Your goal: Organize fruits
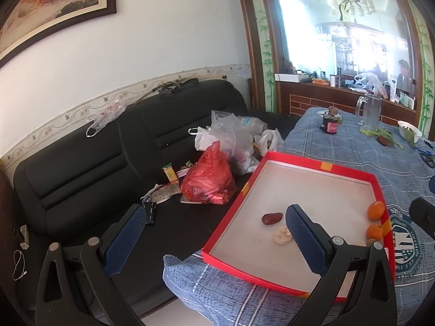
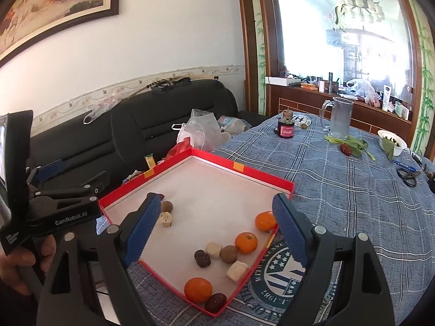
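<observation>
Your left gripper [image 2: 54,175] carries the printed words "GenRobot.AI" in pale letters on its black plastic body; a smaller line of print on its handle is too small to read. Your hand [image 2: 19,260] wraps that handle. On the blue plaid tablecloth [image 2: 353,203], a round crest shows upside-down lettering, of which "1987" and part of "SENSE" can be made out. A small dark bottle [image 2: 285,129] with a red label stands farther back; its label text is illegible.

The fruits lie in a shallow red cardboard tray [image 2: 239,167] with a white floor and two orange tape patches on its rim. Three smooth, round tangerines [image 2: 246,242] sit along the tray's right wall and near corner. Between them are a wrinkled dark date [image 2: 202,258], a dull brown ball-shaped longan [image 2: 229,254], and pale, crumbly cubes [image 2: 237,271]. Another glossy red date [image 2: 215,301] rests in the near corner, touching a tangerine.

Your right gripper [image 2: 214,233] hovers above the tray, its blue ribbed pads spread wide with nothing between them. From the left wrist view, your left gripper's [image 1: 212,241] pads are likewise spread wide and hold nothing; one pad is over the black leather sofa [image 1: 81,163], the other over the tray, near a red date [image 1: 272,218] and a pale ridged disc [image 1: 282,235].

A clear glass pitcher [image 2: 339,121] stands beyond, by green leaves.
</observation>
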The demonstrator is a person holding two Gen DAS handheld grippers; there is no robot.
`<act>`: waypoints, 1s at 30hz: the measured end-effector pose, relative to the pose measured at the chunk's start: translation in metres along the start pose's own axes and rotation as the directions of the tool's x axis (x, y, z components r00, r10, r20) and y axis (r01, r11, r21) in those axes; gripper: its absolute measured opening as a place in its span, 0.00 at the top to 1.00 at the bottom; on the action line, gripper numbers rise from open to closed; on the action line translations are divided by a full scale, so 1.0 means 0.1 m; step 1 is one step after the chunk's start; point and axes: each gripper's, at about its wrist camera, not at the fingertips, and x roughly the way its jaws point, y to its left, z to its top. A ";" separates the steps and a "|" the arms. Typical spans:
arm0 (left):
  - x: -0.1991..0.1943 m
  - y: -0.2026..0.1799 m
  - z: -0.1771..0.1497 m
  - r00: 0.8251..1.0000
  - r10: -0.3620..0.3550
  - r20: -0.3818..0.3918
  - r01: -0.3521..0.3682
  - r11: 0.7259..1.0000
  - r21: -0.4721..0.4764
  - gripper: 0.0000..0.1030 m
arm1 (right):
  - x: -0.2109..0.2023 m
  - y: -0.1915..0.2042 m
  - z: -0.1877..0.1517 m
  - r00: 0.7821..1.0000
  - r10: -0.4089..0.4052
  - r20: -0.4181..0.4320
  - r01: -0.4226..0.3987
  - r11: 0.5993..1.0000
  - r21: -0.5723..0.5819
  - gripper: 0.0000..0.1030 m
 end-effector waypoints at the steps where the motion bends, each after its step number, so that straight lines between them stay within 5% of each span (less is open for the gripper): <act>1: 0.01 0.02 0.00 1.000 0.003 -0.003 -0.003 1.000 0.000 0.00 | 0.02 0.00 -0.01 1.000 0.001 -0.004 -0.001 1.000 0.000 0.18; 30: 0.11 0.06 -0.08 0.999 0.041 -0.010 -0.041 0.999 0.024 0.00 | 0.22 -0.10 -0.08 0.997 -0.011 -0.073 0.013 0.999 0.029 0.18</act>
